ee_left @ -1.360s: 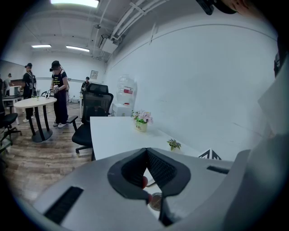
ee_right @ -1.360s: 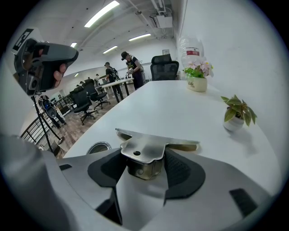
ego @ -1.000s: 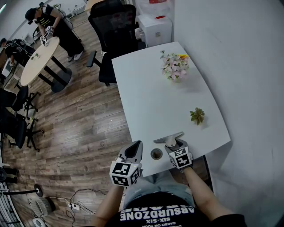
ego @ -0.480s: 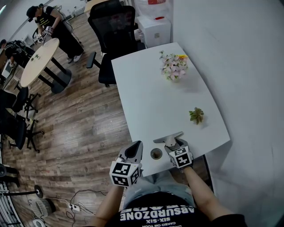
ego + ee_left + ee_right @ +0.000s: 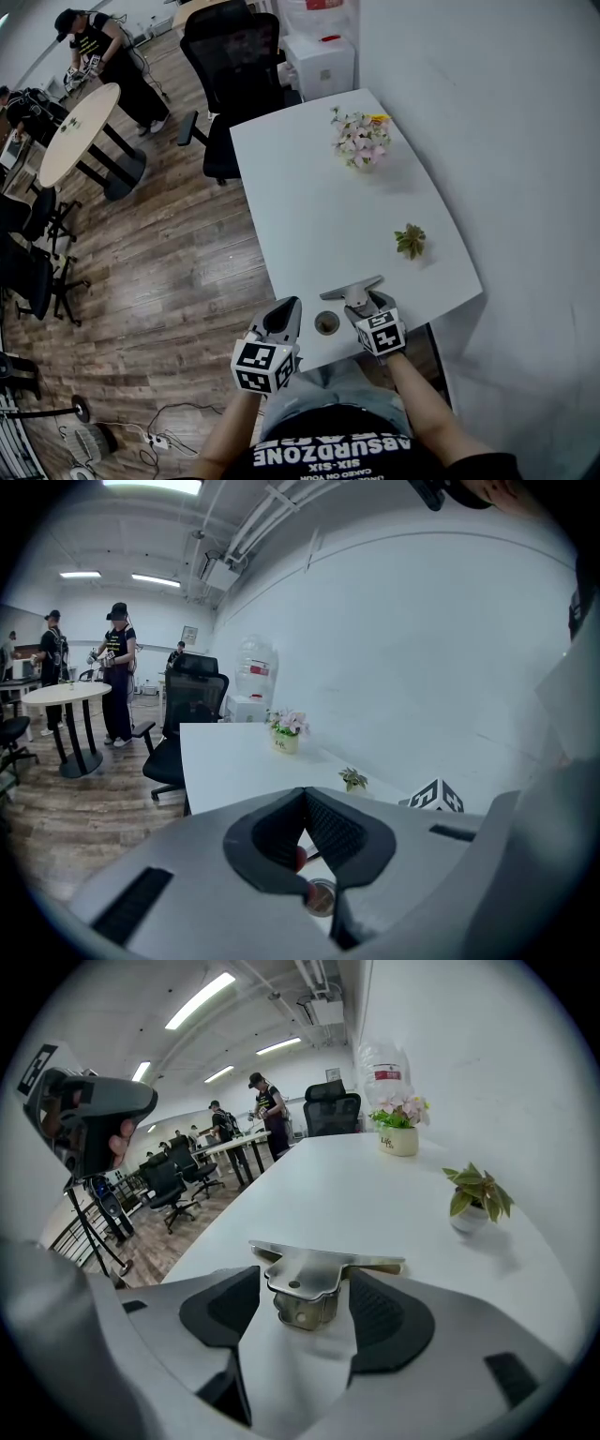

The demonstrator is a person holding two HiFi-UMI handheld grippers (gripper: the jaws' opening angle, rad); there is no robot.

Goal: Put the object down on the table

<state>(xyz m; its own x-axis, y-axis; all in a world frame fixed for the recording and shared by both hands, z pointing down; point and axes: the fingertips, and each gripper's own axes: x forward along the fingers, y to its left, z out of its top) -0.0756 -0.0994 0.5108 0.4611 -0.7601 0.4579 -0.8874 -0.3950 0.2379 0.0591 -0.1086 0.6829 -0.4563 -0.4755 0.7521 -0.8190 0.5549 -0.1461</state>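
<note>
At the near left corner of the table (image 5: 309, 216): the left gripper (image 5: 284, 312) hangs by the edge, jaws closed tip to tip, nothing held. It takes no part in the work.

Just right of it, by the near edge: a round cable hole (image 5: 327, 324) in the tabletop.

Right again, still at the near edge: the metal bracket (image 5: 309, 1283) lies on the table, flat wing on top and folded body beneath. The right gripper (image 5: 364, 305) straddles it with jaws spread wide. They have just been opening, and the pads stand clear of the metal on both sides.

Toward the right edge: a small potted plant (image 5: 410, 241). Toward the far right corner: a flower pot (image 5: 357, 141). Both are well apart from the bracket.

Progress, my judgement: the put-down looks done, with the bracket resting on the surface and released. Only backing the right gripper away seems left.

View notes:
- The head view gives the layout: both grippers, the hole and the table edges. The bracket shows there only as a small sliver.
- The right gripper view alone shows the daylight between the pads and the bracket, and the bracket's base on the table.
- The left gripper view alone confirms the closed, empty jaws, with the cable hole glimpsed through the gap behind the tips.
</note>
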